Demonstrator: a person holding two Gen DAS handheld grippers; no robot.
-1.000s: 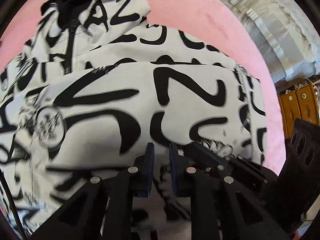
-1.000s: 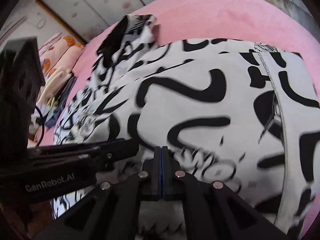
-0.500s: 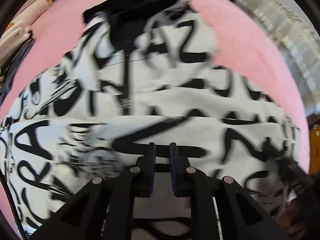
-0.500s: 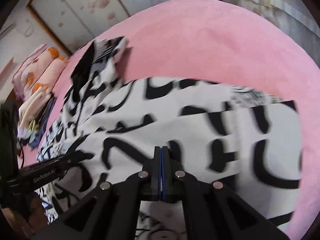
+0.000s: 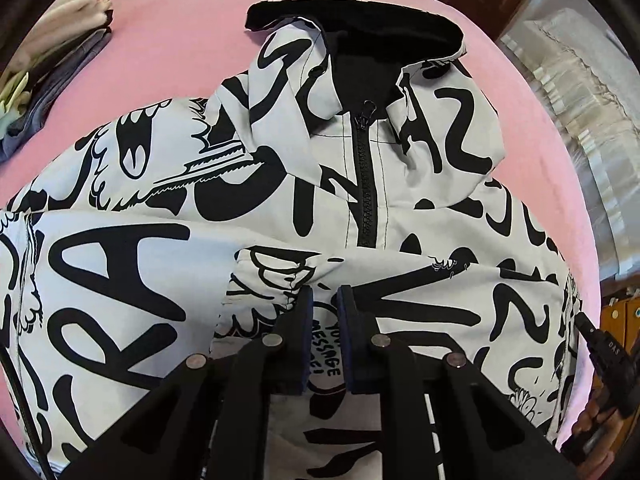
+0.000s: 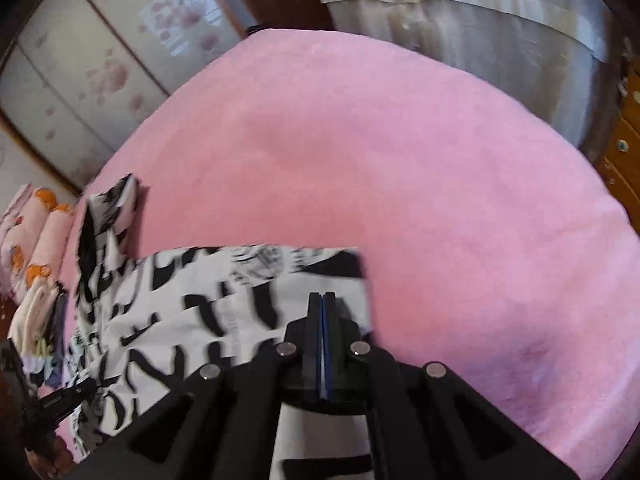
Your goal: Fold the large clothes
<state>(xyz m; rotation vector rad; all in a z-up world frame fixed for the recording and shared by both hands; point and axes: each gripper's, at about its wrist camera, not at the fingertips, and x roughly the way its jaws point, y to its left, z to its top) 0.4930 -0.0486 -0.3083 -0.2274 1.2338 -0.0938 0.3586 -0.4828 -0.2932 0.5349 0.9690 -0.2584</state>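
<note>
A white jacket with black graffiti print lies on the pink bed, hood and black zipper pointing away. Its lower part is folded up over the chest. My left gripper hovers at that folded edge with a narrow gap between its jaws, holding nothing. My right gripper is shut at the jacket's right corner; whether cloth is pinched between the jaws is hidden. The right gripper's tip also shows at the right edge of the left wrist view.
Folded clothes and patterned bedding are stacked at the bed's left side. A sliding wardrobe door and a curtain stand beyond the bed. Wooden drawers are at the right. Bare pink sheet stretches to the right of the jacket.
Both grippers have drawn back and risen from the jacket, so more of it and the bed shows. The right gripper has swung right toward the jacket's corner.
</note>
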